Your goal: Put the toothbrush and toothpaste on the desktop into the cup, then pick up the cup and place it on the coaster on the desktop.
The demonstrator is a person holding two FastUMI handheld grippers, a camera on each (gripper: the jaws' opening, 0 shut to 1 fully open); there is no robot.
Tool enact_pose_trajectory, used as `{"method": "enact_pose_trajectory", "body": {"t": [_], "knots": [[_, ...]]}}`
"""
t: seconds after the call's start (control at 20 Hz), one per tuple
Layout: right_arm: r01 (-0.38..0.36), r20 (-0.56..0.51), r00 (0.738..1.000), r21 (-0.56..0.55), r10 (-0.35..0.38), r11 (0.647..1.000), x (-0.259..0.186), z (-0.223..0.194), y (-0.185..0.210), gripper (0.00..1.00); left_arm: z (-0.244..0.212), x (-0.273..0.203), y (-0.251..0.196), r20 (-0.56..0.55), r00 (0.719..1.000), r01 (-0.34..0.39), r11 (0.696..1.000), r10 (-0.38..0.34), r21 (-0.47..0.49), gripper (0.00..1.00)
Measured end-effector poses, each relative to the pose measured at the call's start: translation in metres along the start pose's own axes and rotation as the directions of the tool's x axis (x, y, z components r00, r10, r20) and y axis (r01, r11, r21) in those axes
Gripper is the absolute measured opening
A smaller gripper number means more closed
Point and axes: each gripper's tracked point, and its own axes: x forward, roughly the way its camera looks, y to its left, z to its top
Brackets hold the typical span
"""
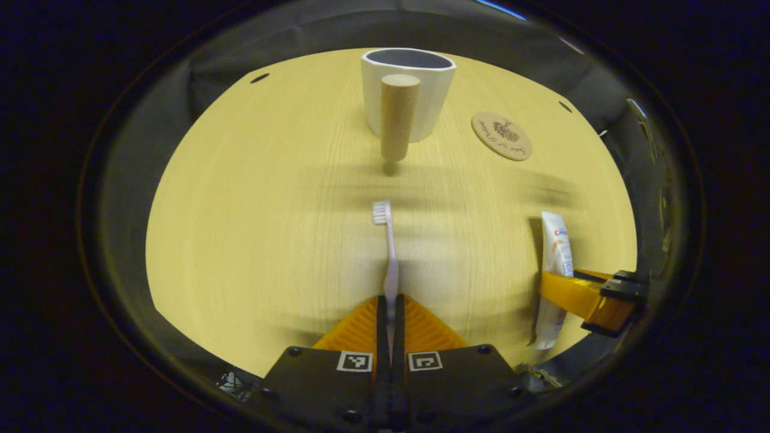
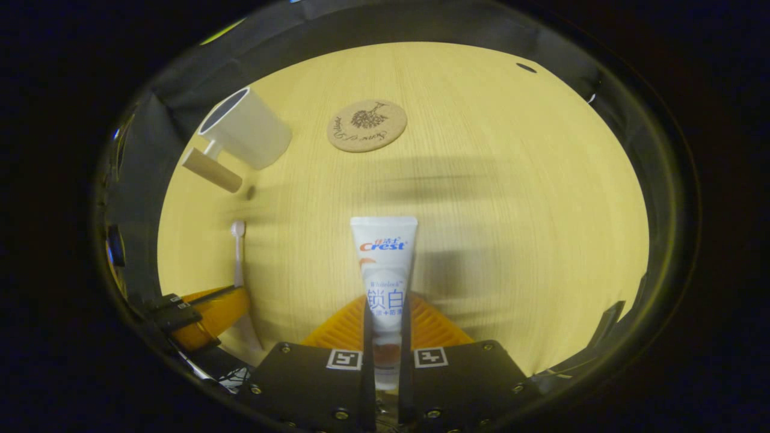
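Note:
In the left gripper view my left gripper (image 1: 391, 310) is shut on the handle of a pale toothbrush (image 1: 388, 240), whose bristles point toward the white cup (image 1: 421, 90) with a wooden handle (image 1: 398, 117) at the far side. My right gripper (image 2: 385, 316) is shut on a white toothpaste tube (image 2: 385, 264), which points forward above the table. The round cork coaster (image 2: 367, 125) lies beyond the tube, right of the cup (image 2: 246, 127). The right gripper (image 1: 586, 294) and the tube (image 1: 554, 252) appear at the right of the left gripper view; the left gripper (image 2: 210, 313) and the toothbrush (image 2: 239, 252) appear at the lower left of the right gripper view.
The light wooden tabletop (image 1: 252, 228) is ringed by the booth's dark cloth wall. The coaster (image 1: 501, 136) sits right of the cup in the left gripper view. Small dark holes (image 1: 260, 78) mark the table's far corners.

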Motion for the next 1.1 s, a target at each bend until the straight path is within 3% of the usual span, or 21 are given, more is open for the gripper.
{"method": "enact_pose_trajectory", "body": {"t": [0.35,0.6,0.85,1.1], "knots": [[0.001,-0.004,1.000,-0.006,-0.001,1.000,0.000,0.000,0.000,0.14,0.039,-0.057,-0.015,0.112,0.992,0.052,0.999,-0.053,0.005,0.08],[-0.003,-0.008,1.000,-0.008,0.003,1.000,0.000,0.001,0.000,0.17,0.074,-0.098,-0.023,0.203,0.975,0.093,0.996,-0.091,0.000,0.07],[-0.002,-0.007,1.000,-0.005,0.002,1.000,-0.001,0.000,0.000,0.17,0.136,-0.131,-0.024,0.308,0.944,0.129,0.992,-0.118,-0.014,0.07],[-0.012,-0.014,1.000,0.003,0.012,1.000,-0.001,0.001,0.000,0.17,0.217,-0.156,-0.018,0.437,0.891,0.132,0.991,-0.124,0.012,0.07]]}}
